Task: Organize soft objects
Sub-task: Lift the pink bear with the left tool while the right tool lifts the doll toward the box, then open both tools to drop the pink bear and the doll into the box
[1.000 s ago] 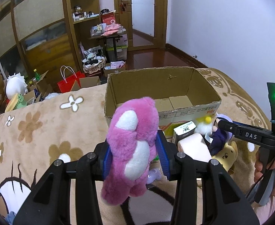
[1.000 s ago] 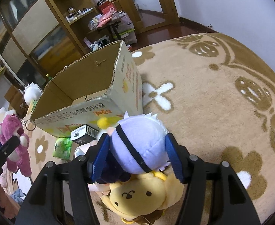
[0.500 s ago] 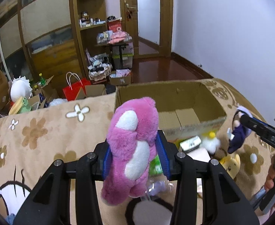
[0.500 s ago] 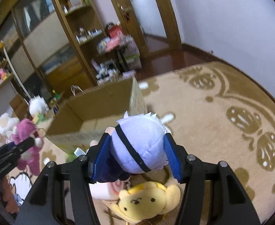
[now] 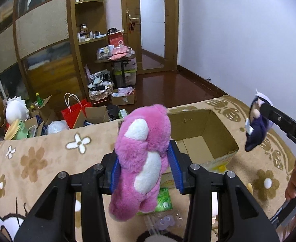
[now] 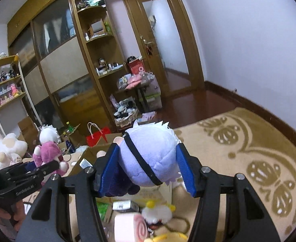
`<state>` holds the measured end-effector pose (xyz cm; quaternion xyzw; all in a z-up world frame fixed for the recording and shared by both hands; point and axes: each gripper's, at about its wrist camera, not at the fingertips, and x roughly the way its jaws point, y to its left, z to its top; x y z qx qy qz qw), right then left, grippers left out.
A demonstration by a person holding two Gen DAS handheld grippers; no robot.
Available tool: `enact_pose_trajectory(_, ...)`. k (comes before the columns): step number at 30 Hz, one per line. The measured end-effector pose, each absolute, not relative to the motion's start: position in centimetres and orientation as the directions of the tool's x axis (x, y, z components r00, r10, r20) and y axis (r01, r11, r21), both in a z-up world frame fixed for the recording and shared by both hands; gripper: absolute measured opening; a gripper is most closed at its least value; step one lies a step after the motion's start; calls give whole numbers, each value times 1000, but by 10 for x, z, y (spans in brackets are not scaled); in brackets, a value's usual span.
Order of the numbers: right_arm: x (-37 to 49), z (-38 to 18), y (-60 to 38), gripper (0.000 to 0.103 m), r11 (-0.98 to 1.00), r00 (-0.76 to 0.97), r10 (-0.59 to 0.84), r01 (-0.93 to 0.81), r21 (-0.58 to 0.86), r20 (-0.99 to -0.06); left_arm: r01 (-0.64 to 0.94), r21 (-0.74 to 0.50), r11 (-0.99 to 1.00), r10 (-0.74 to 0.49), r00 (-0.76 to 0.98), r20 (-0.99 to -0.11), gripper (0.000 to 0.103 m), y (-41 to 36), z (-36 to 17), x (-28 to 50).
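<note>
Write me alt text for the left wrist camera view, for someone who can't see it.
The left gripper clamps a pink plush bear above a flowered beige blanket, with an open cardboard box just beyond. At right, the right gripper holds a small purple-haired doll in the air.

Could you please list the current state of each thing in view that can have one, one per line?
Left claw: shut on the fluffy pink plush bear.
Fluffy pink plush bear: held upright, lifted off the bed.
Right claw: shut on the lavender-haired plush doll.
Lavender-haired plush doll: held, lifted clear of the pile.
Brown cardboard box: open-topped, nothing visible inside.
Yellow plush dog: lying on the bed.
Wooden door: ajar.
</note>
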<state>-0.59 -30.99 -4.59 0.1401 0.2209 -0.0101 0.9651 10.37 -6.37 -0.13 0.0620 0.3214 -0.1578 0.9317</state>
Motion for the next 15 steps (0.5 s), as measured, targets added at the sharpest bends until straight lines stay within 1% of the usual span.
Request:
enact_pose_trajectory(6, 13, -42, -294, 61, 975, 905, 61, 36, 219, -420, 347, 52, 937, -245, 753, -611, 42, -72, -3, 124)
enact_pose_trajectory(9, 22, -48, -285, 61, 984, 899, 54, 26, 177, -434, 343, 5, 939, -264, 733, -627, 42, -70, -9, 136)
enact_pose_trajectory(13, 32, -62, -278, 62, 990, 884, 43, 25, 139, -466, 345, 14, 938, -253, 713, -654, 42, -75, -21, 151)
enact_pose_trajectory(15, 37, -68, -275, 62, 993, 877, 32, 26, 114, -479, 349, -2, 937, -259, 692, -673, 42, -75, -28, 157)
